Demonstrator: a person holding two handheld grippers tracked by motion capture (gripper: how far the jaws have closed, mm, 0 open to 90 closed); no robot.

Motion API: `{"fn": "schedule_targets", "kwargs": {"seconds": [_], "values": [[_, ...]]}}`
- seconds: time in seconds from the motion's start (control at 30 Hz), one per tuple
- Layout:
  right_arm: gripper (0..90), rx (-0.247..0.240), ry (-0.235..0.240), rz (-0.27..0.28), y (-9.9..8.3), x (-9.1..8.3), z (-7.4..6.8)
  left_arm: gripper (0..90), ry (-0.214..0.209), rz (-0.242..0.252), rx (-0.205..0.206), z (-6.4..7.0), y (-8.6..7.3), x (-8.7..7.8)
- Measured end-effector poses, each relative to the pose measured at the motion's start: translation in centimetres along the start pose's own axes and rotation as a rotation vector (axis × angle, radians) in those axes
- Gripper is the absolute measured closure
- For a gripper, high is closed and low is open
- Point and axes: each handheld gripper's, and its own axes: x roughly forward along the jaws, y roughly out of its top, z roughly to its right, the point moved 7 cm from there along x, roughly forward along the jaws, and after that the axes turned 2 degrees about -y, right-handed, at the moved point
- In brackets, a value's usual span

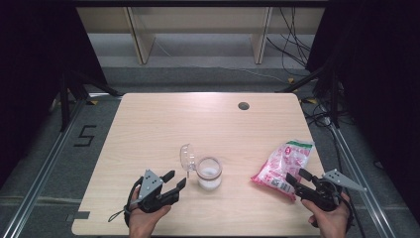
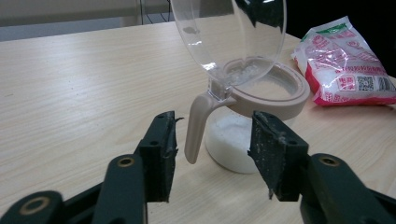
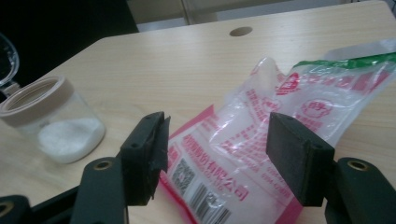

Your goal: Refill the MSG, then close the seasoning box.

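Observation:
A small glass jar [image 1: 209, 174] [image 2: 233, 144] [image 3: 58, 126] with a beige collar and some white powder in it stands near the table's front middle. Its clear lid [image 1: 187, 156] [image 2: 233, 32] is flipped up on a hinge. A pink and white plastic bag [image 1: 285, 167] [image 2: 348, 60] [image 3: 280, 135] lies to the right. My left gripper [image 1: 176, 181] [image 2: 212, 156] is open just left of the jar, jaws either side of the beige handle but apart from it. My right gripper [image 1: 298, 177] [image 3: 219, 154] is open at the bag's near end, with nothing held.
The light wooden table [image 1: 163, 124] has a round cable hole [image 1: 243, 105] at the back right. Beyond the far edge are wooden frame legs and loose cables on the floor. A metal rail runs along each side.

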Motion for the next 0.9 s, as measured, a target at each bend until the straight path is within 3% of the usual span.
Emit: {"fn": "schedule_targets", "kwargs": {"seconds": [0.03, 0.1, 0.13, 0.17, 0.2, 0.23, 0.27, 0.3, 0.4, 0.47, 0.5, 0.53, 0.57, 0.6, 0.63, 0.67, 0.7, 0.77, 0.83, 0.9], "values": [[38.7, -0.018, -0.010, -0.026, -0.2, -0.2, -0.1, 52.4, -0.005, 0.006, -0.001, -0.1, 0.0, 0.0], [38.6, -0.064, 0.012, -0.007, -0.3, 0.1, -0.4, 56.3, -0.006, 0.009, 0.009, -0.3, 0.1, -0.1], [38.6, -0.020, 0.026, -0.023, -0.5, 0.0, -1.0, 58.2, 0.002, 0.011, 0.001, -0.4, 0.1, -0.1], [38.7, -0.061, 0.019, -0.020, -0.5, 0.1, -0.8, 61.2, 0.001, 0.011, 0.010, -0.5, 0.1, -0.1], [38.6, -0.059, 0.033, -0.029, -0.7, 0.1, -1.1, 64.6, 0.003, 0.014, 0.026, -0.6, 0.1, -0.2], [38.6, -0.096, 0.016, -0.041, -0.7, 0.1, -1.0, 67.7, 0.010, 0.018, 0.030, -0.7, 0.2, -0.2], [38.5, -0.038, 0.035, -0.057, -0.9, -0.1, -1.6, 71.5, 0.011, 0.018, 0.030, -0.7, 0.2, -0.2], [38.5, -0.076, 0.040, -0.033, -0.9, 0.2, -1.5, 73.9, 0.013, 0.019, 0.033, -0.8, 0.3, -0.2], [38.3, -0.103, 0.035, -0.049, -1.1, 0.3, -1.5, 81.3, 0.028, 0.010, 0.056, -1.0, 0.3, 0.1], [37.8, -0.074, 0.055, -0.069, -1.3, 0.2, -2.0, 86.0, 0.023, 0.017, 0.068, -0.8, 0.6, 0.3], [37.8, -0.087, 0.057, -0.048, -1.2, 0.3, -1.9, 87.5, 0.016, 0.022, 0.078, -0.8, 0.7, 0.5], [37.8, -0.079, 0.067, -0.056, -1.3, 0.2, -2.2, 88.4, 0.023, 0.023, 0.057, -0.6, 0.7, 0.6], [37.8, -0.051, 0.067, -0.056, -1.3, 0.2, -2.6, 89.3, 0.013, 0.019, 0.081, -0.7, 0.8, 0.8], [37.8, -0.106, 0.065, -0.050, -1.3, 0.4, -2.4, 89.3, 0.018, 0.018, 0.076, -0.7, 0.9, 0.8], [37.8, -0.119, 0.057, -0.073, -1.4, 0.2, -2.5, 89.4, 0.014, 0.019, 0.078, -0.7, 1.0, 0.9], [37.8, -0.073, 0.078, -0.065, -1.5, 0.3, -3.0, 89.4, 0.008, 0.021, 0.075, -0.8, 1.1, 1.1], [37.8, -0.064, 0.084, -0.075, -1.6, 0.2, -3.2, 89.4, 0.011, 0.022, 0.069, -0.8, 1.1, 1.2], [37.8, -0.111, 0.094, -0.065, -1.6, 0.4, -3.1, 89.5, 0.011, 0.023, 0.068, -0.8, 1.3, 1.4], [37.8, -0.131, 0.074, -0.089, -1.8, 0.3, -3.0, 89.4, 0.011, 0.027, 0.066, -0.9, 1.5, 1.4], [37.7, -0.147, 0.076, -0.069, -1.7, 0.4, -3.0, 89.4, 0.008, 0.041, 0.064, -1.0, 1.8, 1.5]]}}
